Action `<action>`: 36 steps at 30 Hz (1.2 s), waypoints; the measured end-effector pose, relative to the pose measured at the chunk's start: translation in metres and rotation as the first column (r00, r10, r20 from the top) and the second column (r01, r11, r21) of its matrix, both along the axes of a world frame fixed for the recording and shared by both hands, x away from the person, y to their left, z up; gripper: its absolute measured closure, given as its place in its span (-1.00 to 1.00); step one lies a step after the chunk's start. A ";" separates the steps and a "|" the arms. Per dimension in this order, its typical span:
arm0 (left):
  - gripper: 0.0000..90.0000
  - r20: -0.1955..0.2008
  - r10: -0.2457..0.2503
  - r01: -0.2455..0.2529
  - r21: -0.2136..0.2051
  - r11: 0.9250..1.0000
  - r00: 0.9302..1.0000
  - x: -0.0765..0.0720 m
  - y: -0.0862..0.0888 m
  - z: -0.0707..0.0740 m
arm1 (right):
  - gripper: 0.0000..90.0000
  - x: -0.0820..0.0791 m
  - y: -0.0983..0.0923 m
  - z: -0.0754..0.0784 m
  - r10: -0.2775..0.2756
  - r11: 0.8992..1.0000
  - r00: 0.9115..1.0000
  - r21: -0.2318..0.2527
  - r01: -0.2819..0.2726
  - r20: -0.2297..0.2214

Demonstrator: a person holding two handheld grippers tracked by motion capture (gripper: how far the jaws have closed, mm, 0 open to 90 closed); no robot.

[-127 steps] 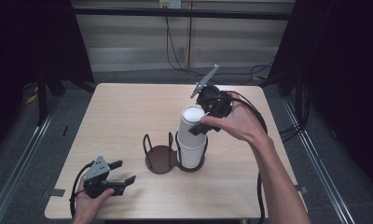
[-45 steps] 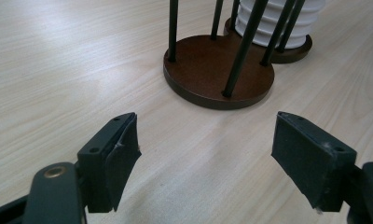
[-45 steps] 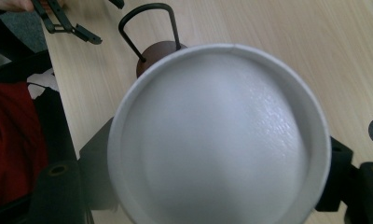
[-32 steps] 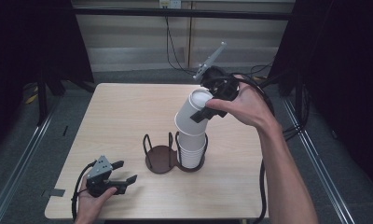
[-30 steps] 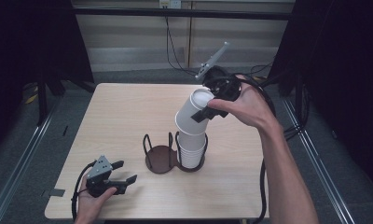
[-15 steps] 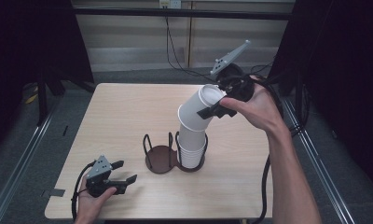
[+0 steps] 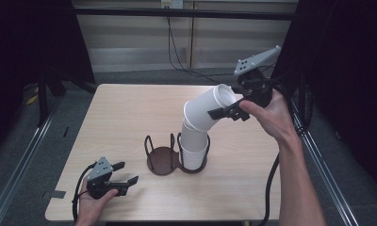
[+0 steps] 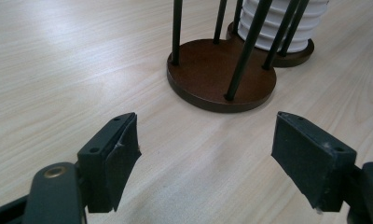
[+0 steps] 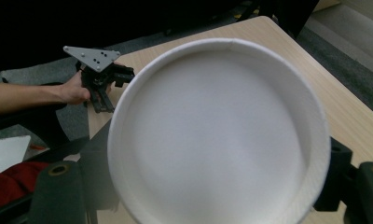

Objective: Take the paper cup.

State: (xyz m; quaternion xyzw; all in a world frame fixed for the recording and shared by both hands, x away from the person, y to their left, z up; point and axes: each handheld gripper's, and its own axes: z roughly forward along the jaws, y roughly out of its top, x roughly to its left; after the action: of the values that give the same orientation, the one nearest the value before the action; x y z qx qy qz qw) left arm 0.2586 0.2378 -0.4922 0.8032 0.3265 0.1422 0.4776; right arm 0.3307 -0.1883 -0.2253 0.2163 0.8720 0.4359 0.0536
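Right tongs (image 7: 224, 112) clamp the rim of a tilted white cup (image 7: 206, 109), its base nested in the cup stack (image 7: 194, 148) in a 2-ring holder (image 7: 164, 161) at mid-table. Left tongs (image 7: 125, 173) rest near the table (image 7: 130, 113) front edge, released and empty.

The table (image 7: 130, 113) has a pale wood-grain top with a smooth, low-sheen finish. The cups (image 7: 206, 110) are white paper, matt, with a fine-textured inner wall in the right gripper view; the holder (image 8: 220, 79) combines a smooth dark-brown base of satin sheen with thin black rods that look like metal. The left gripper (image 8: 207, 156) carries matt black pads (image 8: 120, 156) with a slightly rough face, one frayed at its edge.
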 end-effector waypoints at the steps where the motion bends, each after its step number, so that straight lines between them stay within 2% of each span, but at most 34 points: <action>1: -0.50 0.002 -0.001 0.001 0.000 1.000 1.000 0.000 0.000 0.000 | -0.48 -0.001 -0.002 -0.001 -0.006 1.000 1.000 0.009 0.006 0.007; 7: -0.51 0.010 0.004 -0.004 -0.027 1.000 1.000 0.003 -0.001 0.002 | -0.48 -0.008 -0.009 -0.003 -0.018 0.999 1.000 0.036 0.017 0.025; 14: -0.61 0.037 -0.039 0.040 -0.044 0.998 0.999 0.002 -0.009 0.011 | -0.49 -0.016 -0.018 -0.009 -0.031 0.996 0.999 0.089 0.027 0.042; 16: -0.61 0.050 -0.058 0.061 -0.061 0.996 0.997 0.002 -0.011 0.014 | -0.49 -0.017 -0.019 -0.009 -0.034 0.995 0.998 0.094 0.029 0.043; 22: -0.65 0.056 -0.081 0.085 -0.089 0.992 0.995 0.000 -0.018 0.020 | -0.49 -0.024 -0.026 -0.012 -0.054 0.993 0.997 0.109 0.047 0.061; 24: -0.65 0.071 -0.085 0.091 -0.077 0.993 0.994 -0.001 -0.021 0.024 | -0.49 -0.029 -0.031 -0.012 -0.064 0.989 0.996 0.140 0.055 0.065; 30: -0.65 0.082 -0.113 0.119 -0.080 0.990 0.990 -0.002 -0.033 0.031 | -0.49 -0.037 -0.032 -0.018 -0.075 0.989 0.995 0.135 0.065 0.071; 33: -0.65 0.082 -0.128 0.135 -0.094 0.986 0.988 -0.003 -0.039 0.035 | -0.49 -0.042 -0.035 -0.020 -0.082 0.987 0.994 0.143 0.071 0.071; 36: -0.65 0.101 -0.144 0.154 -0.100 0.983 0.984 -0.003 -0.047 0.040 | -0.49 -0.048 -0.039 -0.023 -0.090 0.986 0.994 0.146 0.080 0.064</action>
State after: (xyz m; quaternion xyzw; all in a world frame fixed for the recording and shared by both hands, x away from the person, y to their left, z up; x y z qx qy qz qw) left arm 0.2551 0.1907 -0.4519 0.7910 0.2497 0.1256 0.5443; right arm 0.2829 -0.2274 -0.2481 0.2409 0.8260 0.5021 0.0872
